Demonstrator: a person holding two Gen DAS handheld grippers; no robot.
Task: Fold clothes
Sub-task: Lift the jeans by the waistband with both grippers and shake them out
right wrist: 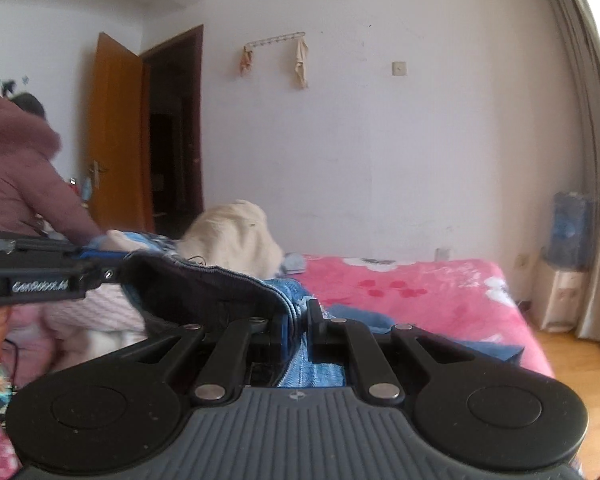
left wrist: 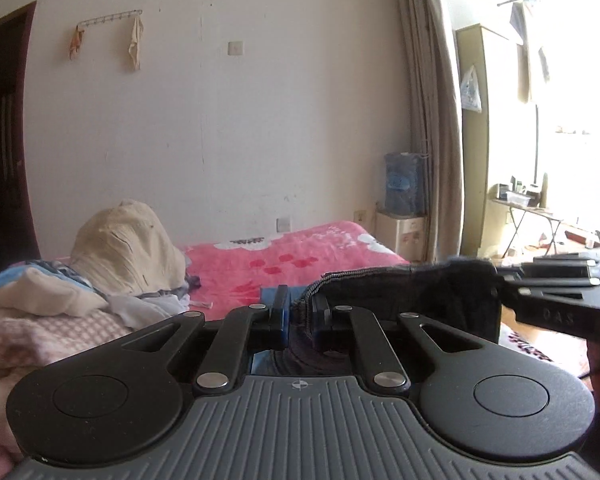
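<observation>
left gripper (left wrist: 300,316) clenched on dark garment (left wrist: 420,292) edge | right gripper (right wrist: 298,320) likewise | risk: thin hem may slip out under tension

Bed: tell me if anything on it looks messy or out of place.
Yes. A heap of unfolded clothes sits jumbled at the left end of the bed, with a cream garment mounded on top. The pink blanket's right half is mostly bare. Nothing looks spilled or damaged.

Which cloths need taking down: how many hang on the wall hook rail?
2: an orange cloth at the white hook rail's left end, a beige cloth near its right end. None seems hidden.
</observation>
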